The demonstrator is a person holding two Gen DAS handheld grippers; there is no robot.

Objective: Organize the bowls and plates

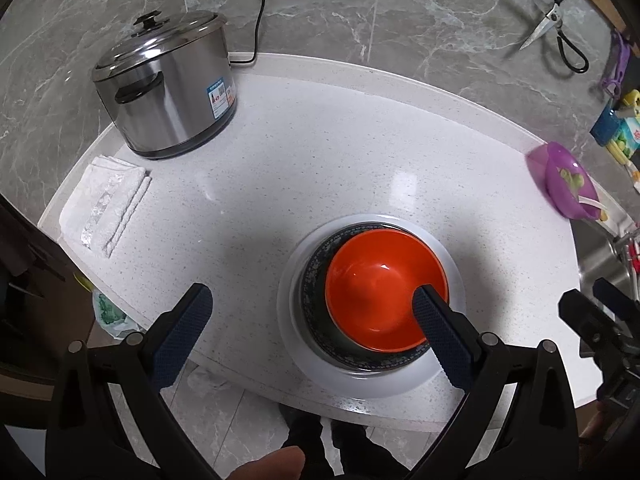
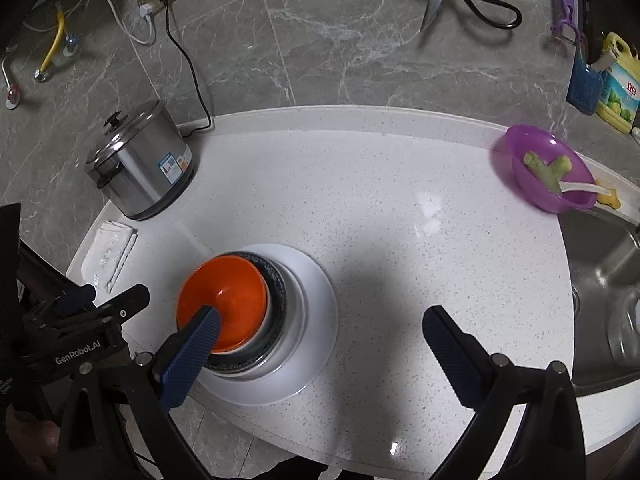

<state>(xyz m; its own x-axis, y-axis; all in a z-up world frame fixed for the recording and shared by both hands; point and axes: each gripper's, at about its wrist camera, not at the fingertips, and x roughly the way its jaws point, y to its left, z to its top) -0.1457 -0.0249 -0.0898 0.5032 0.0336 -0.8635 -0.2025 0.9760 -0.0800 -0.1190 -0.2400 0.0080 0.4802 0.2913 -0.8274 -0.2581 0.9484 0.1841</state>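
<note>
Left gripper (image 1: 311, 312): jaws wide, nothing held, low in the left wrist frame. Its right finger overlaps the near rim of the orange bowl (image 1: 380, 280); contact or just above, can't tell. Right gripper (image 2: 322, 330): jaws wide, nothing held, low in the right wrist frame; its left finger overlaps the same bowl's near edge.

Stack count, lower centre of the left wrist frame: 1 orange bowl on top, nested in 1 dark patterned bowl (image 1: 316, 280), which sits on 1 white plate (image 1: 452, 344). The plate sits on the white speckled desk (image 1: 320, 152), near its front edge. In the right wrist frame the stack is lower left.

Beyond, right edge of both frames: 1 purple bowl (image 2: 516, 152) holding green pieces and a white utensil, blurred, well apart from the stack. Steel sink (image 2: 604, 264) just right of it.

Left side: 1 folded white cloth (image 1: 106, 204), flat on the desk. Behind it, upper left, 1 steel cooker (image 1: 168, 92), lid on, black cord (image 2: 188, 60) running up to a wall socket.

Farthest, on the grey marble wall: 1 pair of scissors (image 1: 556, 20), upper right. A yellow bottle (image 2: 618, 88) and a blue item beside it at the far right.

Nothing stands between the jaws and the stack.
</note>
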